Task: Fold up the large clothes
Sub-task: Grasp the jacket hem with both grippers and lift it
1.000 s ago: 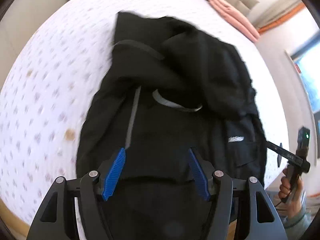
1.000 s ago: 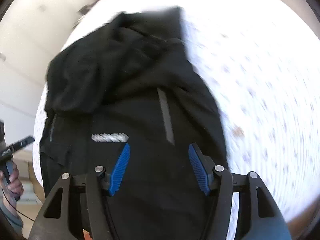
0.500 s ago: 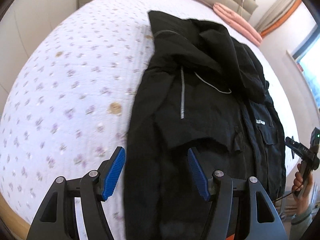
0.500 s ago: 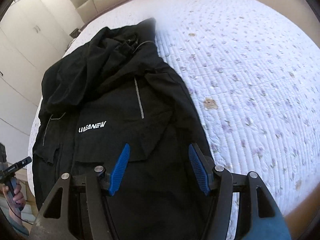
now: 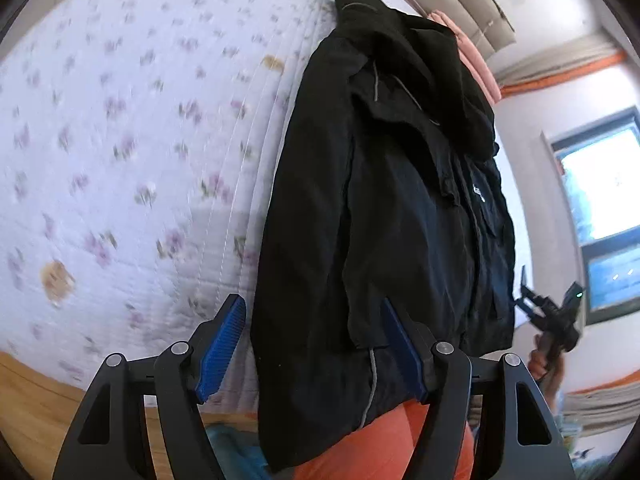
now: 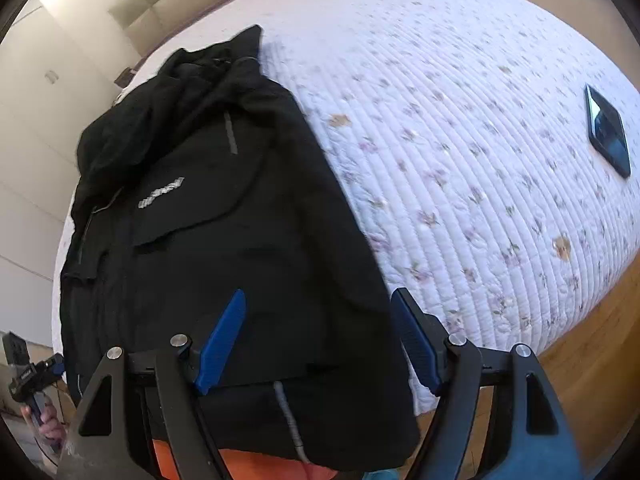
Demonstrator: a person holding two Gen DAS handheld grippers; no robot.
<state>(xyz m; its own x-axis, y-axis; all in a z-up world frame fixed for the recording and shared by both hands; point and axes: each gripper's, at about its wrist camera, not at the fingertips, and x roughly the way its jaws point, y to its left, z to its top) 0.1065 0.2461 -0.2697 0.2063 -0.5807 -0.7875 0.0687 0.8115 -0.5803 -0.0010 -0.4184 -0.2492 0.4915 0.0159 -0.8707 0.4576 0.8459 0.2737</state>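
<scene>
Lying rumpled on the quilt (image 6: 460,128), the black jacket (image 6: 224,248) sits under both spreading tongs (image 5: 310,354) (image 6: 318,344).

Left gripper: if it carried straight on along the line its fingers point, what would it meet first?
Most likely the black jacket: its near hem sits between and just ahead of the left gripper, whose jaws are opening with no pad pressing on cloth. The floral bedspread lies beneath; depth is uncertain.

My left gripper (image 5: 310,352) has black angular arms with triangular cut-outs, silver round screws at the joints and ribbed blue pads (image 5: 222,350). My right gripper (image 6: 320,348) is built the same. Below both tongs I see bright orange clothing (image 5: 360,452).
</scene>
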